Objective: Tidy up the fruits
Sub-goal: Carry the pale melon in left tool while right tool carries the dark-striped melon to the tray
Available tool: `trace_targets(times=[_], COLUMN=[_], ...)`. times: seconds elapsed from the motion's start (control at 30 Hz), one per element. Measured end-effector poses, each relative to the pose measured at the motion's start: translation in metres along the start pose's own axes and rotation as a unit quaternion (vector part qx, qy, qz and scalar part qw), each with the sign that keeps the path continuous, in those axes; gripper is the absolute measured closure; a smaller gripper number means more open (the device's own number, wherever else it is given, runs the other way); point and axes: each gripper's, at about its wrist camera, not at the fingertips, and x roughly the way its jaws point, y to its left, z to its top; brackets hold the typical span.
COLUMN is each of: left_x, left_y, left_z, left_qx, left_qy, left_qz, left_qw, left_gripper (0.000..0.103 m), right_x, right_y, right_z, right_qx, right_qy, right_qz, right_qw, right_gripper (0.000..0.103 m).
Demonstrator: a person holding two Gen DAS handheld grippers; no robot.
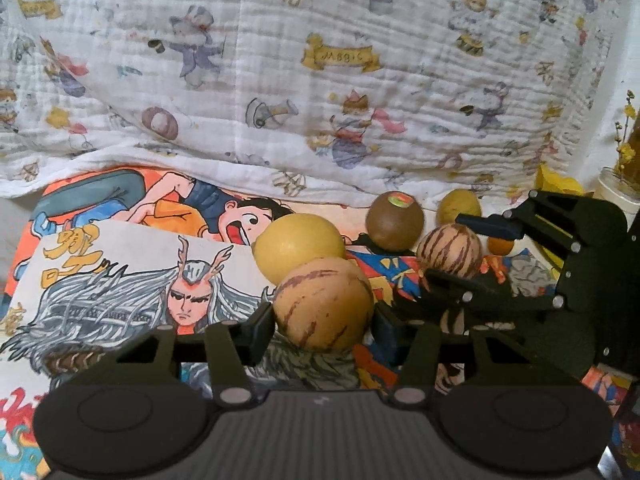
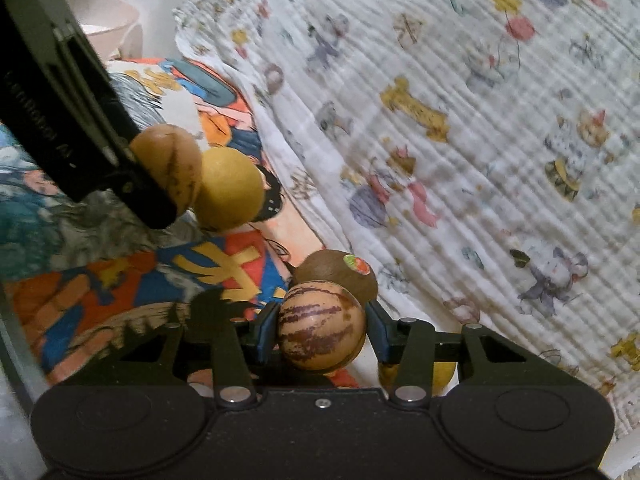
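My left gripper (image 1: pixel 322 320) is shut on a tan striped melon (image 1: pixel 322 304), with a yellow lemon (image 1: pixel 300 248) touching it behind. My right gripper (image 2: pixel 322 326) is shut on a second striped melon (image 2: pixel 322 326); it also shows in the left wrist view (image 1: pixel 450 250), held by the black right gripper (image 1: pixel 456 248). A brown kiwi with a sticker (image 1: pixel 394 220) sits just behind that melon, and shows in the right wrist view (image 2: pixel 340 272). The left gripper (image 2: pixel 160 184), its melon (image 2: pixel 170 164) and the lemon (image 2: pixel 230 188) show in the right wrist view.
The fruits rest on colourful cartoon drawings (image 1: pixel 120 272) on the surface. A white printed blanket (image 1: pixel 320 80) rises behind. A small yellow fruit (image 1: pixel 458 204) and an orange one (image 1: pixel 500 246) lie at the back right. A jar with yellow flowers (image 1: pixel 624 176) stands far right. A pink bowl (image 2: pixel 104 20) stands far left.
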Motion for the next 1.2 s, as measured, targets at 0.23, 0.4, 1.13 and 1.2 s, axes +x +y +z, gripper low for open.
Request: trace_targets(times=[0.23, 0.4, 1.13, 1.2], left_x=[-0.029, -0.054, -0.110, -0.109], left_y=[-0.007, -0.005, -0.006, -0.006], left_z=[-0.009, -0.022, -0.078, -0.080], left_qx=[0.002, 0.004, 0.025, 0.021], left_qy=[-0.009, -0.009, 0.037, 0.042], left_qz=[-0.002, 0.000, 0.015, 0.016], left_qw=[1.0000, 0.9999, 0.9989, 0.9988], left_gripper=[0.046, 0.046, 0.046, 0.046], right_x=[-0.038, -0.072, -0.124, -0.123], right_y=[0.017, 0.037, 0.088, 0.088], right_z=[-0.003, -0.004, -0.010, -0.011], right_qx=[-0.008, -0.008, 0.019, 0.021], right_qy=[-0.030, -0.051, -0.046, -0.043], right_qz=[0.016, 0.042, 0.168, 0.170], right_qw=[0.999, 0.998, 0.985, 0.984], right_gripper=[0.055, 0.055, 0.055, 0.055])
